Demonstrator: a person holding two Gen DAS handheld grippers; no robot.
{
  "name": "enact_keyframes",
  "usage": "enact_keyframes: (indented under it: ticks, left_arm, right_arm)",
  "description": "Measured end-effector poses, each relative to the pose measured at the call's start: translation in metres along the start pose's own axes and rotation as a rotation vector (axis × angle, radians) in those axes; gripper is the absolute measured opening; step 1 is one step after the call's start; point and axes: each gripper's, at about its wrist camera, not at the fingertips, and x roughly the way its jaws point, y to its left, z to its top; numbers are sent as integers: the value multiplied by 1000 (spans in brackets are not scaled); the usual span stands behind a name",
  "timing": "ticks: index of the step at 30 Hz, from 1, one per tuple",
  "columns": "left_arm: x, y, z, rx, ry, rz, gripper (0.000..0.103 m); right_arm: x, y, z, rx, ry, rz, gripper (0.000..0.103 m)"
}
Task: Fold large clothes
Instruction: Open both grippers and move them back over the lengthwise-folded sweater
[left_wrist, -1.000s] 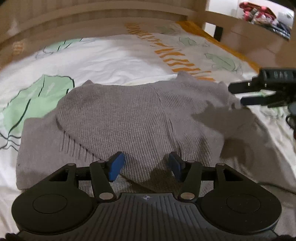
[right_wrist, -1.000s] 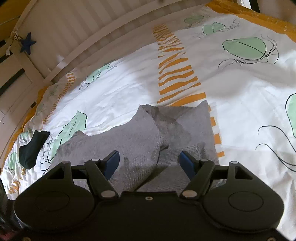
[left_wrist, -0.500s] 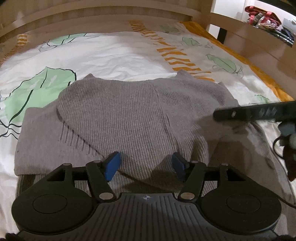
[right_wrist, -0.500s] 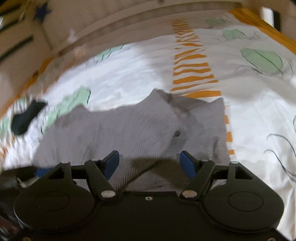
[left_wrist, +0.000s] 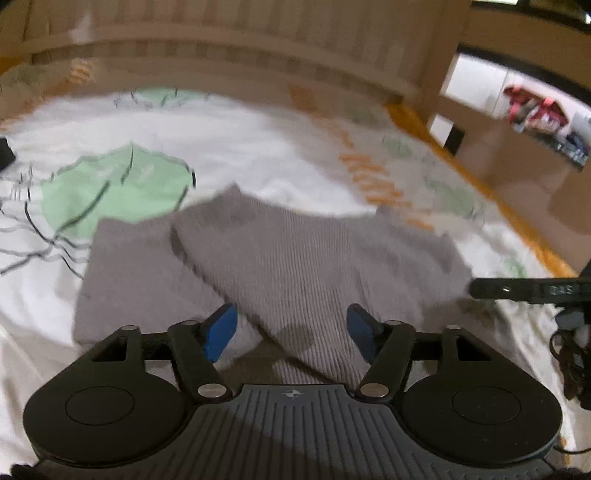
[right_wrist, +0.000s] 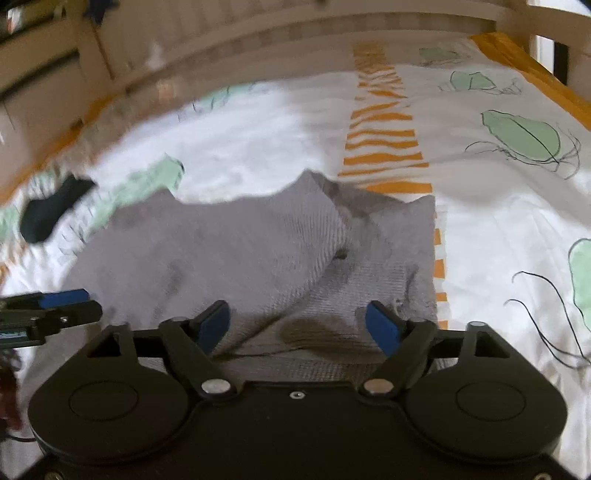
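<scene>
A grey knitted sweater (left_wrist: 280, 266) lies partly folded on the bed, one flap laid over its body; it also shows in the right wrist view (right_wrist: 236, 251). My left gripper (left_wrist: 291, 328) is open and empty, just above the sweater's near edge. My right gripper (right_wrist: 299, 321) is open and empty over the sweater's near right part. The right gripper's fingers (left_wrist: 517, 290) show at the right edge of the left wrist view. The left gripper's fingertips (right_wrist: 62, 299) show at the left edge of the right wrist view.
The bed has a white cover (right_wrist: 498, 229) with green shapes and orange stripes. A wooden slatted bed frame (left_wrist: 258, 40) runs along the far side. A dark sock-like item (right_wrist: 48, 214) lies at the far left. A wooden side rail (left_wrist: 517, 147) stands at the right.
Both grippers have pulled back and swung left; the views are blurred by motion. The sweater lies as before. Both grippers stay open.
</scene>
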Motion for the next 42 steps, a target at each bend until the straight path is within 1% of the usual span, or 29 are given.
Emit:
enact_keyframes:
  ticks: [1, 3, 4, 5, 6, 9, 11, 14, 17, 21, 25, 28, 32, 35, 40, 42]
  left_arm:
    - [-5, 2, 1, -2, -19, -12, 80]
    - [-17, 1, 2, -1, -48, -43, 85]
    - [-24, -1, 1, 5, -59, -60, 90]
    - [-31, -3, -1, 14, -66, -73, 92]
    - [-40, -6, -5, 23, -79, -76, 99]
    - [-68, -14, -21, 39, -123, -56, 102]
    - [-81, -17, -33, 43, -115, -43, 102]
    - [-96, -18, -51, 43, -91, -26, 102]
    - [-107, -16, -68, -1, -62, -17, 102]
    - [-122, -11, -87, -66, -35, -33, 102]
    - [-139, -7, -101, -85, -21, 7, 102]
    - [-154, -3, -111, -111, -17, 19, 102]
    - [-172, -2, -121, -131, 15, 53, 102]
    - [-180, 1, -129, -149, 48, 84, 102]
    - [-181, 7, -146, -159, 139, 132, 102]
    - [-180, 11, -152, -164, 173, 135, 102]
  right_arm:
    - [-6, -2, 0, 12, -18, 9, 94]
    - [-18, -4, 0, 32, -50, 19, 98]
    - [-24, -4, 0, 39, -63, 19, 100]
    - [-30, -5, -1, 48, -71, 19, 103]
    - [-35, -6, -3, 61, -81, 17, 103]
    - [-55, -9, -15, 132, -105, 38, 103]
    - [-67, -9, -26, 164, -102, 44, 103]
    - [-85, -9, -45, 180, -103, 30, 103]
    - [-99, -5, -65, 185, -83, 16, 103]
    - [-114, 1, -92, 181, -64, 9, 103]
    - [-121, 7, -115, 193, -36, -9, 103]
    - [-127, 7, -133, 233, -9, -6, 103]
    - [-137, 5, -158, 305, 39, 18, 103]
    - [-144, 8, -173, 323, 67, 37, 103]
    - [-153, 17, -186, 325, 101, 74, 103]
    - [-156, 18, -192, 336, 121, 100, 103]
